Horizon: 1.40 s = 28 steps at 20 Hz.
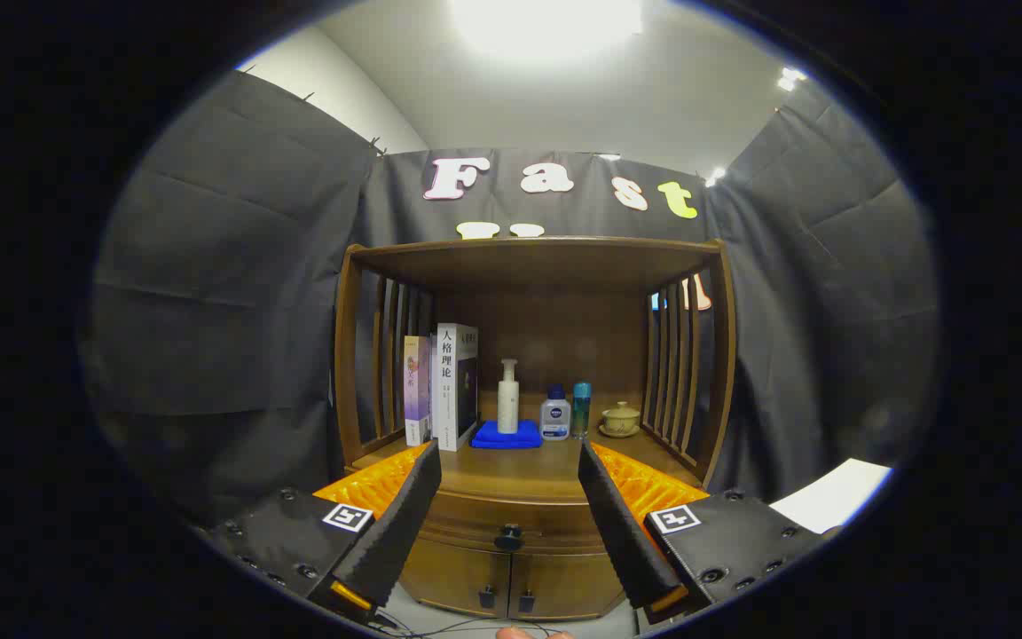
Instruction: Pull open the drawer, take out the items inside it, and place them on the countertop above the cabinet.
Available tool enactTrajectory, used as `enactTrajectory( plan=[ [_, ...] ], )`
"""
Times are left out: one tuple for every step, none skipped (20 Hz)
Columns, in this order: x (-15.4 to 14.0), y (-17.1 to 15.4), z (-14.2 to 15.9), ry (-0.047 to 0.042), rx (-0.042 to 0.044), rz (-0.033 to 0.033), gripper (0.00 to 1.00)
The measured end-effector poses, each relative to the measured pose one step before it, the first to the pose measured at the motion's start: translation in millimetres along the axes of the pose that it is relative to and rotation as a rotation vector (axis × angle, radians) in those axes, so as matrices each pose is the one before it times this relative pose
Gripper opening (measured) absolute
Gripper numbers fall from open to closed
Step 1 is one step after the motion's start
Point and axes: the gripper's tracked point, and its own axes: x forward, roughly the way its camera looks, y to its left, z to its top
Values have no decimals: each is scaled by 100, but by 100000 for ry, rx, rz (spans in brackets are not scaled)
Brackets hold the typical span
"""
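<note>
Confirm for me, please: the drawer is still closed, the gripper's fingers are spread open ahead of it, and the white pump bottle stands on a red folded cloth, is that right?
Not quite. In the gripper view the white pump bottle stands on a blue folded cloth, not a red one. The rest holds: the drawer is closed, its knob untouched, and the gripper has its fingers spread open ahead of it.

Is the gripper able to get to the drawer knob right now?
Probably yes. The gripper has its jaws wide open, and the drawer knob sits between them, farther ahead, on the shut drawer, with nothing in the way.
</note>
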Motion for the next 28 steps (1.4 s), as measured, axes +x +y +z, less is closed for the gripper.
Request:
enactTrajectory(
  plan=[
    [228, -206, -205, 604, 172, -434, 97],
    [104, -109, -258, 322, -360, -663, 98],
    [47, -39, -46, 62, -567, -653, 98],
    [-57, 12, -101, -17, -550, -48, 98],
    [-67, 59, 21, -4, -324, 264, 97],
    [5, 71, -88, 79, -177, 430, 97],
    [-53, 35, -15, 63, -173, 331, 97],
    [13, -57, -44, 43, -255, -31, 97],
    [-3, -38, -28, 42, -557, -361, 97],
    [47, 14, -180, 251, -1007, -587, 97],
    [86, -126, -116, 260, -1088, -607, 97],
    [91, 61, -218, 299, -704, -280, 98],
    [84, 47, -170, 321, -135, -13, 98],
    [139, 69, -203, 370, 236, 321, 98],
    [53, 85, -170, 333, 203, 185, 97],
    [167, 110, -148, -69, 288, -133, 98],
    [187, 66, -154, 1, 330, -197, 97],
    [342, 110, -462, 732, 380, -3, 97],
    [272, 140, -462, 780, 545, 276, 97],
    [414, 129, -477, 712, 602, 207, 97],
    [401, 186, -597, 830, 516, 228, 98],
    [454, 298, -688, 806, 99, 743, 98],
    [441, 288, -672, 1055, -368, 803, 97],
    [601, 281, -740, 1060, -643, 534, 97],
    [555, 90, -727, 1328, -720, 242, 97],
    [624, 117, -820, 1427, -437, 123, 98],
    [624, 135, -612, 1189, -150, 553, 98],
    [717, 60, -643, 738, 57, 323, 98]
  ],
)
